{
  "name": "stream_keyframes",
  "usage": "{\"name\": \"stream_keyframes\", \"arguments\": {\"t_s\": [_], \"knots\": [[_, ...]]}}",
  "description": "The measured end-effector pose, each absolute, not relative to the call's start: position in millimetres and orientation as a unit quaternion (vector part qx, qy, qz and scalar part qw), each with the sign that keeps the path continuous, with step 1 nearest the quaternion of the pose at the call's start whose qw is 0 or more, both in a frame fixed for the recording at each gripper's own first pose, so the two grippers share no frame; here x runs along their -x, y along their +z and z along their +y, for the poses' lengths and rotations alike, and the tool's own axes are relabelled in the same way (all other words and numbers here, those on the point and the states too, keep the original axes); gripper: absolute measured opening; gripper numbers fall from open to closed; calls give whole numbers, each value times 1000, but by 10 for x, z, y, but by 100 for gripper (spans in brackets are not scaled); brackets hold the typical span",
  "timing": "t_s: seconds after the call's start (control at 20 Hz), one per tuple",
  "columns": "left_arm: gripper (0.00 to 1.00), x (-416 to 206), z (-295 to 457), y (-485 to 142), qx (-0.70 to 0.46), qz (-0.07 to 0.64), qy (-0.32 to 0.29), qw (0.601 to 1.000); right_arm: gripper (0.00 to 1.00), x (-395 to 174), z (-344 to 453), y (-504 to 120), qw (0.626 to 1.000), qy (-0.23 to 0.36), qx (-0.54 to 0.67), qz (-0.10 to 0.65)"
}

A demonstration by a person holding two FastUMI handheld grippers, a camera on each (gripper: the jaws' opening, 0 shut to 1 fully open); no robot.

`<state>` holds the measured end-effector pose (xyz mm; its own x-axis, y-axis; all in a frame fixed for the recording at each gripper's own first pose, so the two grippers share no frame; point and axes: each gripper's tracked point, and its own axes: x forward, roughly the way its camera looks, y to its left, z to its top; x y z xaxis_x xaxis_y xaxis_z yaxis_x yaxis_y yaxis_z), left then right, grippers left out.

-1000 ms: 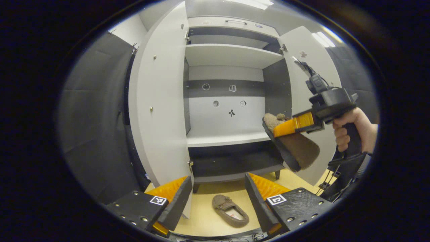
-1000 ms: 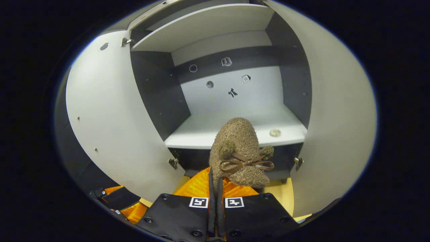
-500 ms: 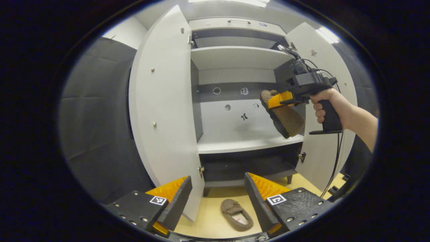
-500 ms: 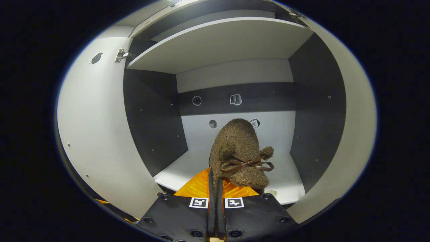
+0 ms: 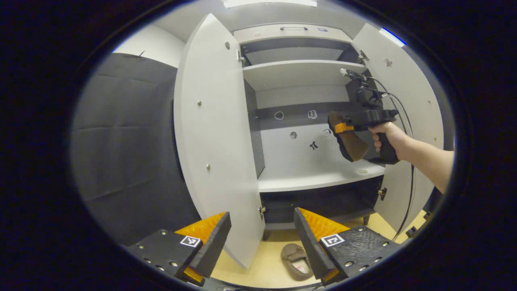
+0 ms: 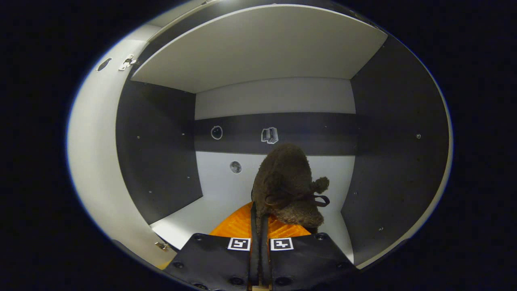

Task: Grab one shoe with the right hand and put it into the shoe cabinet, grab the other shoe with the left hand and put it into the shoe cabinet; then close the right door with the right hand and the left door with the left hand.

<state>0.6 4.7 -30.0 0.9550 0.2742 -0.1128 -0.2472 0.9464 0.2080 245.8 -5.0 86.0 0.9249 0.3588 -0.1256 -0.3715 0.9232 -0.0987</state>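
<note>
At the open shoe cabinet, nearest first:

Left gripper [image 5: 262, 238]: low in the left gripper view, jaws spread wide with nothing between them, each finger carrying a small square black-and-white marker.

Second shoe [image 5: 296, 260]: a brown slipper lying on the pale floor [image 5: 258, 270] just in front of the cabinet, seen between the left gripper's fingers; it sat nearer the middle of that gap a second ago.

Left door [image 5: 214, 133]: swung open and edge-on, its lower corner hanging over the floor beside the slipper.

Right gripper [image 6: 258, 226]: jaws nearly closed, pinching the heel edge of the first shoe; two square markers sit side by side on its fingers. In the left gripper view it [image 5: 343, 127] is held by a hand [image 5: 388, 136] inside the cabinet opening.

First shoe [image 6: 287, 186]: a brown fuzzy slipper with a bow, toe pointing at the back wall, held in the air above the middle shelf [image 5: 319, 178]. A second ago it was still outside, in front of the shelf's edge; now it is within the compartment and in shadow.

Right door [image 5: 404, 105]: open, behind the arm.

Back panel [image 6: 274, 133]: small stickers, too small to read.

Writing: no brand or word legible anywhere.
</note>
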Motion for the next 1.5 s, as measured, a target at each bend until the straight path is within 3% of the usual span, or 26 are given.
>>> {"name": "stream_keyframes", "arguments": {"t_s": [0.15,0.2,0.3,0.5,0.6,0.7,0.75,0.85,1.15,1.25,1.3,1.5], "knots": [[91,73,118,-355,-91,82,159,980,4,-2690,-124,736,984,167,49,44],[96,103,130,-357,-90,85,168,978,4,-2733,-122,671,984,164,47,47],[91,133,144,-376,-90,89,181,975,4,-2775,-142,535,984,162,48,50],[92,175,73,-385,-90,94,195,972,4,-2820,-162,400,986,155,39,38],[96,183,-1,-405,-89,96,194,972,0,-2809,-192,375,988,149,29,34],[96,175,-67,-434,-92,100,194,972,6,-2807,-198,377,988,149,25,27],[96,166,-91,-442,-94,101,194,971,3,-2815,-196,375,988,149,27,25],[92,156,-159,-462,-88,101,193,972,7,-2829,-219,385,989,147,26,21],[92,118,-356,-618,-48,112,193,974,12,-2927,-282,328,990,139,-5,38],[96,131,-388,-631,-45,112,197,973,21,-2935,-335,177,988,135,-9,73],[91,136,-419,-638,-41,113,197,973,31,-2898,-292,91,985,143,-14,91],[92,77,-508,-688,-29,119,174,977,99,-2751,-121,226,983,169,-10,76]]}}
